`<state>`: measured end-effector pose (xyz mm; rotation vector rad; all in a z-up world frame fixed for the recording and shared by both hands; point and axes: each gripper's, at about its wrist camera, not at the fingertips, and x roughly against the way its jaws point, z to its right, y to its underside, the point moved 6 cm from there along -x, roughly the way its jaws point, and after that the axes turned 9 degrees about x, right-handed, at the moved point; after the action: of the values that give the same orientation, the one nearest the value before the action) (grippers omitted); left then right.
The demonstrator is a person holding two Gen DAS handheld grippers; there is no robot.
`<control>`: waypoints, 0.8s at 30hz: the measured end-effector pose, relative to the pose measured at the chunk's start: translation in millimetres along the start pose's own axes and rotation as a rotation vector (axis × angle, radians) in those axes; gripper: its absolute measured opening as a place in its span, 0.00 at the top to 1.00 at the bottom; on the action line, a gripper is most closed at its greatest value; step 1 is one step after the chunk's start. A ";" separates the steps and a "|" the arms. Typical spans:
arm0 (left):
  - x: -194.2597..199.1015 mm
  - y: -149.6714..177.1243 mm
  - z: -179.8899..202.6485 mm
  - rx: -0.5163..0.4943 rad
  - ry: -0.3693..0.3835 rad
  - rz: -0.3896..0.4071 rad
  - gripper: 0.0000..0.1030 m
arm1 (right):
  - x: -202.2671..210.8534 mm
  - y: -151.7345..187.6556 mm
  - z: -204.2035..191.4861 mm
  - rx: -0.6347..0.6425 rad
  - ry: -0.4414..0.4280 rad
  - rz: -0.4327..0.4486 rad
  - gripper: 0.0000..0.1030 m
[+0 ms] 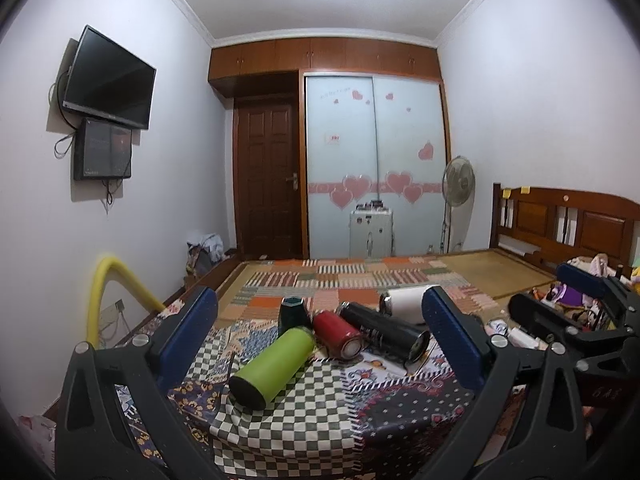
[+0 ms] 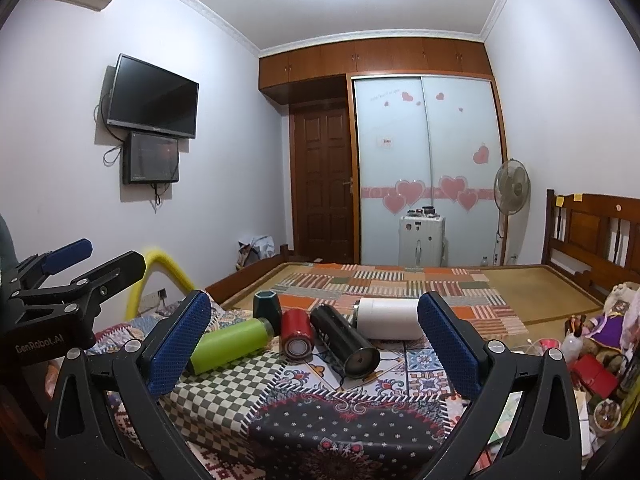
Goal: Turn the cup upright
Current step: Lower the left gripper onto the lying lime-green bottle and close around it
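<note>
A dark green faceted cup [image 1: 294, 314] [image 2: 267, 307] stands mouth-down on a patchwork bedspread [image 1: 304, 412] [image 2: 328, 400], at the far left of a cluster of drink containers. Just in front of the cup, a lime-green cylindrical bottle [image 1: 272, 366] [image 2: 232, 340] lies on its side, its neck touching or nearly touching the cup. To the cup's right lies a red metal bottle [image 1: 338, 334] [image 2: 297, 332], then a long black flask [image 1: 384, 330] [image 2: 344, 340], both on their sides. Furthest right of the cup lies a white cylindrical tumbler [image 1: 404, 302] [image 2: 390, 318], also tipped over.

The left gripper [image 1: 320, 344] [image 2: 76, 268] hovers on the near side of the cup, its blue-padded jaws spread wide and holding nothing. The right gripper [image 2: 314, 340] [image 1: 560, 304] hovers beside it, jaws likewise wide apart and empty.

Behind the cup, across the bed, stand a brown wooden door [image 1: 270, 180] [image 2: 324, 184] and a frosted sliding wardrobe with pink hearts [image 1: 374, 168] [image 2: 428, 168].
</note>
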<state>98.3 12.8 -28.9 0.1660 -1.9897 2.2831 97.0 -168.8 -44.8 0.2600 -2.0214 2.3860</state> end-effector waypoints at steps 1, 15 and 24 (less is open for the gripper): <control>-4.9 2.0 -3.3 -0.001 -0.007 -0.011 0.00 | -3.0 1.8 0.4 0.000 -0.001 -0.007 0.00; -130.9 55.4 -52.7 -0.050 -0.008 -0.426 0.01 | -44.7 30.3 15.3 -0.015 0.011 -0.131 0.00; -209.9 99.9 -70.5 -0.102 -0.003 -0.717 0.14 | -74.1 44.6 18.7 -0.022 -0.011 -0.197 0.00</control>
<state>289.6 67.1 -168.4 0.7350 -1.6613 1.7151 167.5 -187.1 -95.1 0.4502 -1.9247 2.2489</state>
